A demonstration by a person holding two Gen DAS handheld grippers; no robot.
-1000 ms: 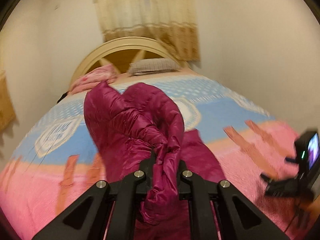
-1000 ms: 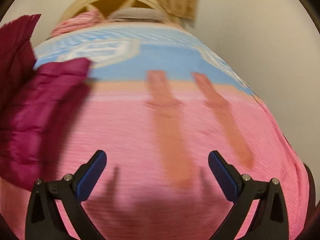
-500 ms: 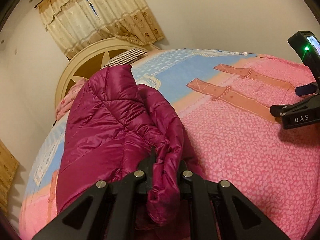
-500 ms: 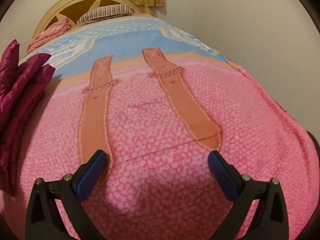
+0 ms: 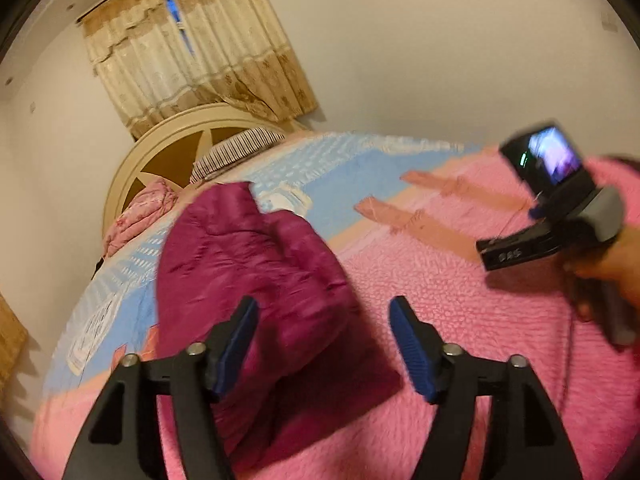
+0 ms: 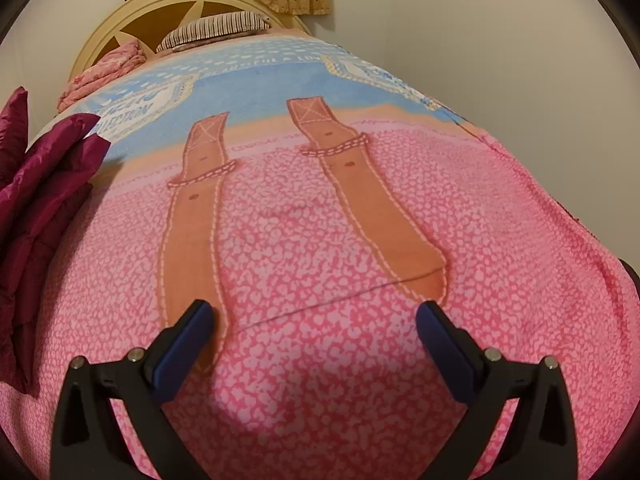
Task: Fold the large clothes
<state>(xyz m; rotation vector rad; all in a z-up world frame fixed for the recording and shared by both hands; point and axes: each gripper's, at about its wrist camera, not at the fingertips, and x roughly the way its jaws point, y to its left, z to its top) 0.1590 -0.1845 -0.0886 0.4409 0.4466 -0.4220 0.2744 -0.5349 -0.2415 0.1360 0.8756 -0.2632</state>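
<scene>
Opening left tool [image 5: 324, 344] above jacket [image 5: 256, 280]

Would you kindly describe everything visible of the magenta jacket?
The jacket is a shiny, quilted, puffy magenta garment, bunched in a folded heap on the pink and blue bedspread. It lies between and beyond the left tongs, whose jaws are opening, pads off the fabric. In the right wrist view its edge shows at far left.
</scene>
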